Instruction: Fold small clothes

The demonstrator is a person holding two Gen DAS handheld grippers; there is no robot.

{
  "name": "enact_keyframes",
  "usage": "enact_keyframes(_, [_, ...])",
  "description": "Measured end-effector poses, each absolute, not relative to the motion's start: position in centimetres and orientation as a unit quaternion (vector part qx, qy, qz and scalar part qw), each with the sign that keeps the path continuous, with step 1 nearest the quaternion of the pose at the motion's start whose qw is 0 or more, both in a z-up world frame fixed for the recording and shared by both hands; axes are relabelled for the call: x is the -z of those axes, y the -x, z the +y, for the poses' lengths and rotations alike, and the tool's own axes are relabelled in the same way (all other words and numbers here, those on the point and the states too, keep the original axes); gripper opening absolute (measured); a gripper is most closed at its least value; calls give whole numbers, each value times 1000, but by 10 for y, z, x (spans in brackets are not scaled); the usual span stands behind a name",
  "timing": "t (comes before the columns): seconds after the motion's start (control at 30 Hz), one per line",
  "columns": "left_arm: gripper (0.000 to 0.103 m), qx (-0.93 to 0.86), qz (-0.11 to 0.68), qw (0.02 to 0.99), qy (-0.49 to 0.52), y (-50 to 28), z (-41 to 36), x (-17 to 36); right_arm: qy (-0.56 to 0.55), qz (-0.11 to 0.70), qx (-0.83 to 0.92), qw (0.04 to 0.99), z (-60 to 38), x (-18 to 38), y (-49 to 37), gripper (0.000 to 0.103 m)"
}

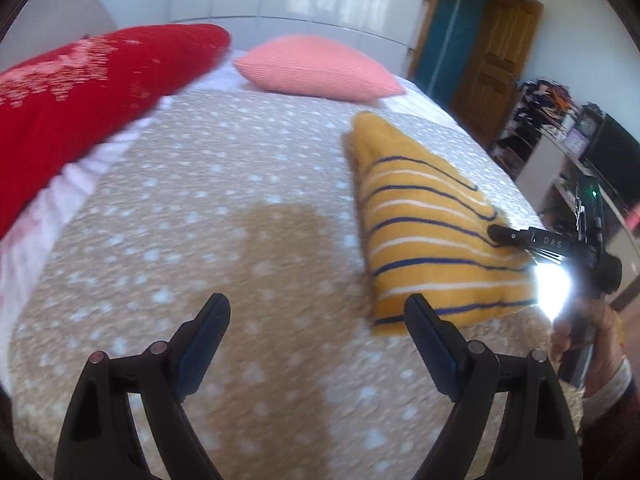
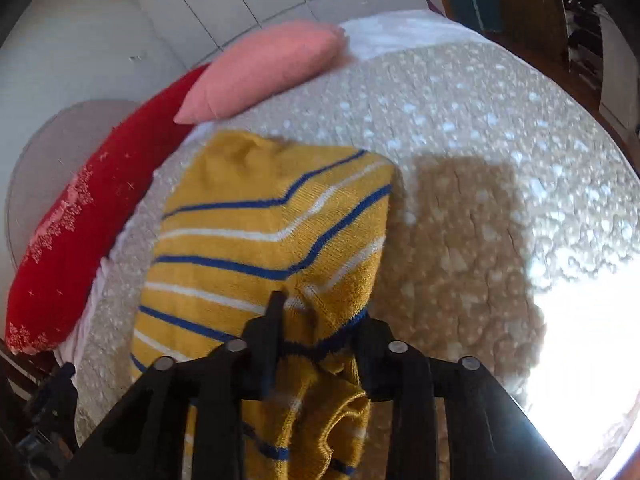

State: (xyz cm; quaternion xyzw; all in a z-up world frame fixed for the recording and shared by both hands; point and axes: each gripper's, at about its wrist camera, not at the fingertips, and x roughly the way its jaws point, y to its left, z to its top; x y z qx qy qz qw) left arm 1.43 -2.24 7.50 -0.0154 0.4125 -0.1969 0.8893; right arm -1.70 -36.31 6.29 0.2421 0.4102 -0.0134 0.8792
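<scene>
A mustard-yellow knitted sweater (image 1: pixel 420 220) with blue and white stripes lies folded into a narrow shape on the beige spotted bedspread (image 1: pixel 220 200). My left gripper (image 1: pixel 320 308) hovers open over bare bedspread just left of the sweater's near corner, with nothing between its fingers. My right gripper (image 1: pixel 500 234) reaches onto the sweater's right edge. In the right wrist view the sweater (image 2: pixel 260 220) fills the middle. A bunched fold of it sits loosely between the parted fingers of the right gripper (image 2: pixel 322 312), and the pads do not pinch it.
A red pillow (image 1: pixel 80 100) and a pink pillow (image 1: pixel 320 68) lie at the head of the bed. A wooden door (image 1: pixel 488 60) and cluttered shelves (image 1: pixel 560 128) stand beyond the bed's right side. A hand (image 1: pixel 592 340) holds the right gripper. Bright sun glare (image 2: pixel 580 340) falls on the bed's right.
</scene>
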Motion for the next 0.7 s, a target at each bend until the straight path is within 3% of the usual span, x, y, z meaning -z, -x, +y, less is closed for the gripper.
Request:
enact_keyframes(0.1, [88,235,410,881,9,-43,-47,-75,-279,360,11,891,-379,-75,27,82])
enact_keyframes(0.13, [91,249,410,878,7,-55,-57,-74,-285,354,5,891,-381,-75,23,86])
enact_keyframes(0.17, [96,259,414,873,11,-68,-64,-72,-288,356,3,889,-383,-73,17,86])
enact_keyframes(0.3, [99,300,480,823,51,-124,-101,-38,-322,397,-28,859,-388,-41,-25,86])
enact_keyframes(0.37, [99,303,522,793,82,-145,-113,-10,-355,409,-51,839,-388,-24,-42,81])
enact_keyframes(0.4, [99,305,533,783,97,-150,-114,-4,-373,405,-65,832,-385,-20,-48,58])
enact_keyframes(0.43, [85,307,533,780,116,-151,-112,-6,-403,408,-83,815,-384,-16,-53,40])
enact_keyframes(0.47, [66,321,533,772,129,-152,-111,-13,-418,404,-88,809,-383,-17,-56,39])
enact_keyframes(0.53, [56,320,522,782,115,-151,-108,-38,-411,385,-112,819,-378,-37,-57,33])
enact_keyframes(0.67, [61,320,491,804,101,-149,-99,-77,-395,324,-144,847,-369,-75,-46,34])
enact_keyframes(0.7, [63,306,486,814,91,-148,-97,-80,-380,327,-128,856,-366,-76,-47,39])
